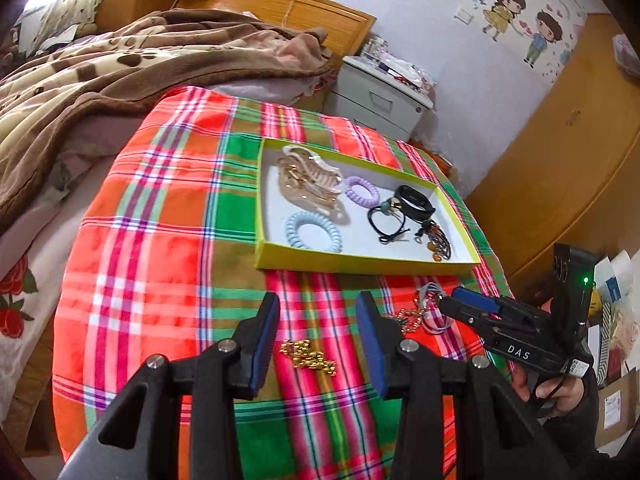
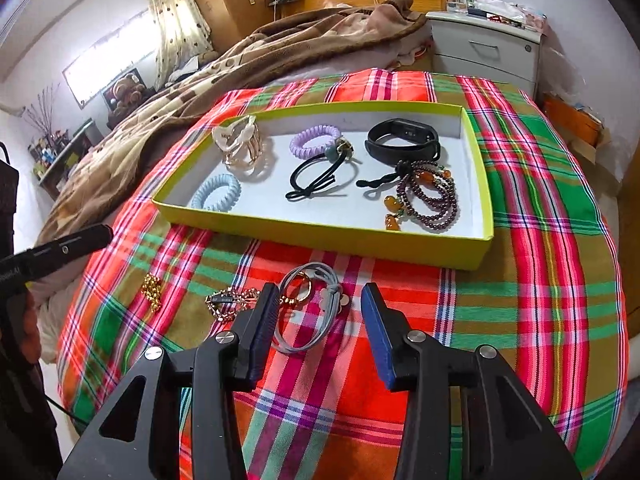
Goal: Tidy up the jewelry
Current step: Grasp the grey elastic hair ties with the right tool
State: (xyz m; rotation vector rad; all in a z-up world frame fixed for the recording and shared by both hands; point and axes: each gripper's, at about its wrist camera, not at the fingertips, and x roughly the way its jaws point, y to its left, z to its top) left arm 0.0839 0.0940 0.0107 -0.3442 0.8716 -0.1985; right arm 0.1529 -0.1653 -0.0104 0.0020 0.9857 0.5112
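Right gripper (image 2: 320, 320) jaws apart over grey hair ties (image 2: 308, 312) at lower centre, left gripper (image 1: 316, 336) jaws apart above gold chain (image 1: 306, 354), yellow tray (image 2: 324, 232) of jewelry beyond on plaid cloth (image 2: 540, 280).
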